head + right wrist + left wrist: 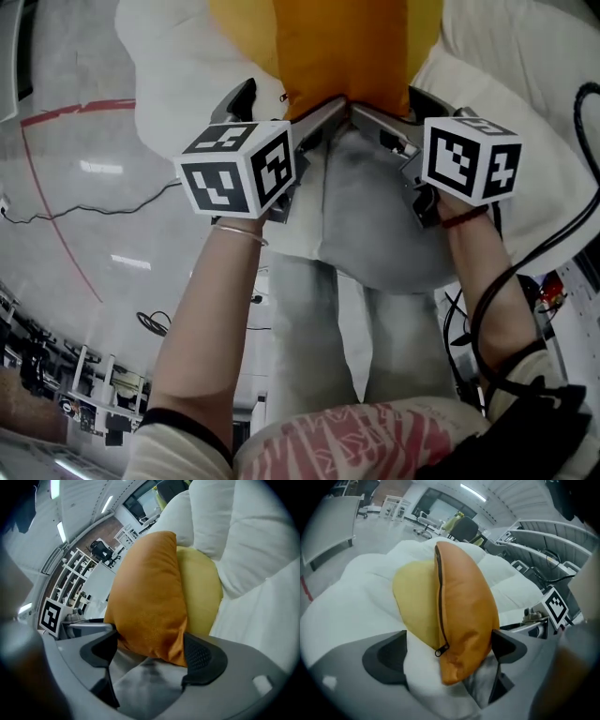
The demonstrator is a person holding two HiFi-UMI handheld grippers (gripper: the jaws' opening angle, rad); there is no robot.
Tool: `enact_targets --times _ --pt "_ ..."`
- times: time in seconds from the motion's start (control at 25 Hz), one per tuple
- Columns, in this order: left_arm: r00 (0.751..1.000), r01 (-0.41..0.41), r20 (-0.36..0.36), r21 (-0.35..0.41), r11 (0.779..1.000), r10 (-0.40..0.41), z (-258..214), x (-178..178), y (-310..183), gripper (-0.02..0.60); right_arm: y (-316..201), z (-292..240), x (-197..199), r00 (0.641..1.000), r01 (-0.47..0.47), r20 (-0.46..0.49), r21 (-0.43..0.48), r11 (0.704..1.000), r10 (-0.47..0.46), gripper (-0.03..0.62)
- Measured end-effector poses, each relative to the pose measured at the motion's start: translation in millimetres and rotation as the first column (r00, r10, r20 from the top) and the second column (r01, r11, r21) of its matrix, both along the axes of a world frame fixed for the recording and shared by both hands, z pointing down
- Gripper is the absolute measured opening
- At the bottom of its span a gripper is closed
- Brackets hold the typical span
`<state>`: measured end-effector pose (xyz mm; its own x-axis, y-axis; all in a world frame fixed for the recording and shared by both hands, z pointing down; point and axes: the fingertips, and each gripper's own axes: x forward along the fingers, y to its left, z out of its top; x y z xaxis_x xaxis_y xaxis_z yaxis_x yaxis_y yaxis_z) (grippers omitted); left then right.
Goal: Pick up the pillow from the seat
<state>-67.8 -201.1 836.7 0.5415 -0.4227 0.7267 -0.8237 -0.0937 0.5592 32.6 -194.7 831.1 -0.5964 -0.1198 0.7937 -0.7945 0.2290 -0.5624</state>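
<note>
An orange pillow (337, 47) with a dark zip stands on edge on the white padded seat (178, 75), leaning against a yellow pillow (415, 606). My left gripper (281, 105) is open at the orange pillow's (464, 606) lower left corner; that corner and a fold of white cushion lie between its wide jaws (447, 656). My right gripper (401, 108) is open too, its jaws (152, 651) straddling the orange pillow's (150, 602) lower right corner. The yellow pillow (201, 592) lies just behind it. Both grippers point steeply down, side by side.
Grey fabric (375, 216) bulges under the pillow, between the grippers. The seat's thick white back cushions (253, 545) rise behind the pillows. A black cable (562, 216) hangs by my right arm. Cables (112, 206) and a red line (56, 206) cross the shiny floor at left.
</note>
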Motion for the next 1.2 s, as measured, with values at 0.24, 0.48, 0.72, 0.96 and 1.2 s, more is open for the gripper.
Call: enact_targets --times 0.24,0.48,0.72,0.96,1.2 --pt "0.990 -0.138 -0.032 0.028 0.990 0.139 -7.9 19.9 -1.5 0.360 2.1 6.9 -2.9 0.999 0.051 -0.019 -0.021 0.998 -0.051 0.395" --pt "0.987 -0.150 -0.071 -0.048 0.987 0.147 4.2 26.8 -2.1 0.367 2.1 10.8 -3.9 0.996 0.076 -0.036 -0.026 0.997 -0.077 0.323" --pt "0.987 -0.147 -0.067 -0.022 0.989 0.146 -1.4 32.4 -2.7 0.313 0.8 7.9 -4.9 0.995 0.092 -0.039 -0.010 0.996 -0.092 0.281" --pt "0.980 -0.131 -0.166 -0.099 0.987 0.113 -21.7 44.0 6.2 0.293 6.3 -18.0 3.4 0.993 0.115 -0.018 -0.015 0.993 -0.115 0.258" --pt "0.968 -0.143 -0.229 -0.166 0.976 0.102 -56.1 44.6 31.8 0.278 33.2 -54.3 3.0 0.994 0.106 0.018 -0.120 0.987 -0.104 0.241"
